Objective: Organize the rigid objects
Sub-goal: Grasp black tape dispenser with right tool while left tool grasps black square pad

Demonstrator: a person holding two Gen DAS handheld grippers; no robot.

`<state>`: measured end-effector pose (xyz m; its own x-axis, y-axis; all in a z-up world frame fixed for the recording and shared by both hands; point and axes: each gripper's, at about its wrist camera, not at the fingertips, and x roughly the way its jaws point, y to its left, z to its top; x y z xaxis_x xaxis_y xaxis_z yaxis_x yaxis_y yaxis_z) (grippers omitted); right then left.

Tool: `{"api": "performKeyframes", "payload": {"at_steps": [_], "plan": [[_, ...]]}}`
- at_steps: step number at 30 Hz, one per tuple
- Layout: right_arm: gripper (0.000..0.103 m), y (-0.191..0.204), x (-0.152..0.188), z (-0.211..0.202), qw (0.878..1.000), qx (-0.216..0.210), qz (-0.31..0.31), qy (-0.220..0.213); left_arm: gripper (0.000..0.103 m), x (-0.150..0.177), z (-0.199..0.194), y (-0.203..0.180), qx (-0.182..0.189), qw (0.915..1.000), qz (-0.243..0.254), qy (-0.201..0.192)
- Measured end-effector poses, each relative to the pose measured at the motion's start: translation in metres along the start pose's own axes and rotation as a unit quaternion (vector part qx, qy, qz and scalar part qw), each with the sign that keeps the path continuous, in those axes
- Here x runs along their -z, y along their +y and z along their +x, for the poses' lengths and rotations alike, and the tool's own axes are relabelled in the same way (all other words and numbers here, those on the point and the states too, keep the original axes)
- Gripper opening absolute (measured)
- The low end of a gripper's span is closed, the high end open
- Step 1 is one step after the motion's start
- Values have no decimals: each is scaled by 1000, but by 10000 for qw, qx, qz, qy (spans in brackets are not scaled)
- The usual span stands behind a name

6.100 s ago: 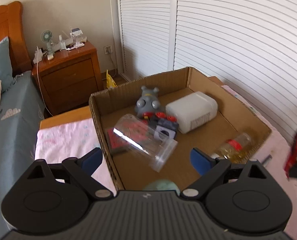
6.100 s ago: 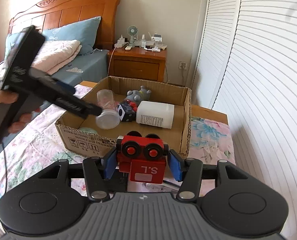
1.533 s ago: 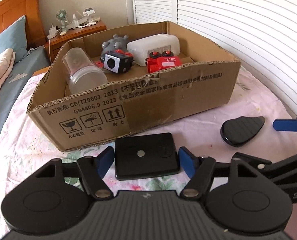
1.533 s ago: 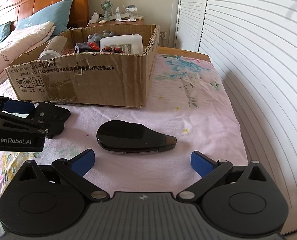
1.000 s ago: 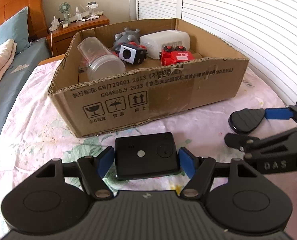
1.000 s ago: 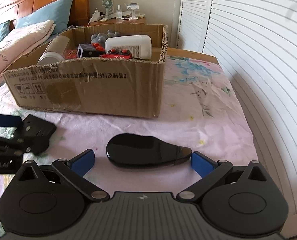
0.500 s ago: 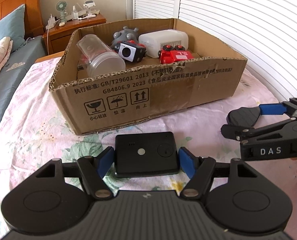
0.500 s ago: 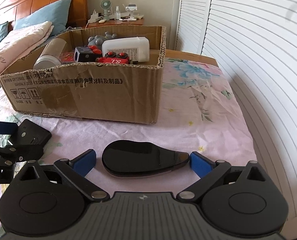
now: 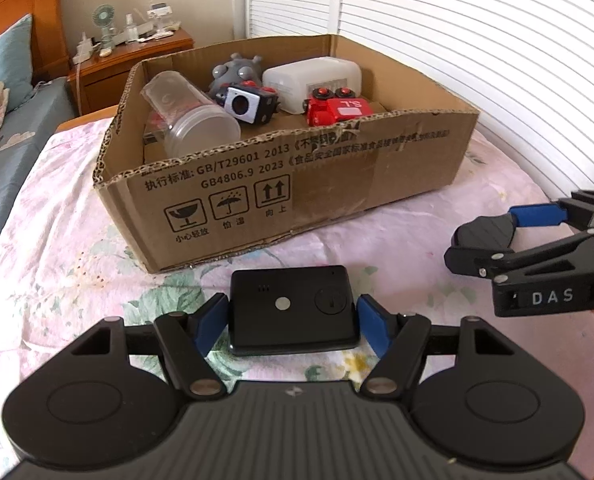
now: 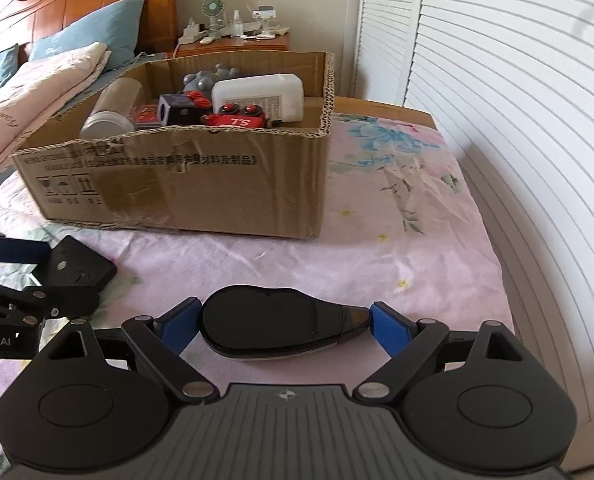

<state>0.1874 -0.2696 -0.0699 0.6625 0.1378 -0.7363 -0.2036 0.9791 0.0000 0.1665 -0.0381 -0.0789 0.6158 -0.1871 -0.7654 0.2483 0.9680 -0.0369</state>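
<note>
My left gripper is shut on a flat black rectangular device, held just above the floral bedsheet in front of the cardboard box. My right gripper is shut on a black teardrop-shaped device, also just in front of the box. Each gripper shows in the other's view: the right one and the left one. The box holds a clear plastic jar, a grey toy, a white container, a black-and-white cube toy and a red toy.
The box stands on a bed with a pink floral sheet. White louvred doors run along the right. A wooden nightstand with a small fan and clutter stands behind the box. Pillows and a headboard lie to the left.
My right gripper has closed onto the teardrop device and lifted it slightly. My left gripper keeps the rectangular device and has risen a little towards the box.
</note>
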Motion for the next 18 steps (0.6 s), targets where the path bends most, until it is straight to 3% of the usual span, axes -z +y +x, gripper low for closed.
{"api": "performKeyframes", "payload": {"at_steps": [10,11,13,16,18], "plan": [[93,1,-7,-23,9991,-253,-335,-5,69,-7,-23,2,223,9990,395,9],[93,1,-7,-25,9990,-234,-388,-8,58,-9,-26,1,249,9987,433,-2],[93,2,-9,-28,9987,-223,-460,-12,24,-14,-32,1,292,9982,514,31],[93,3,-10,-30,9982,-243,-544,-16,27,-21,-37,4,457,9980,429,72],[93,4,-9,-31,9982,-223,-560,-20,37,-20,-36,1,403,9976,556,53]]}}
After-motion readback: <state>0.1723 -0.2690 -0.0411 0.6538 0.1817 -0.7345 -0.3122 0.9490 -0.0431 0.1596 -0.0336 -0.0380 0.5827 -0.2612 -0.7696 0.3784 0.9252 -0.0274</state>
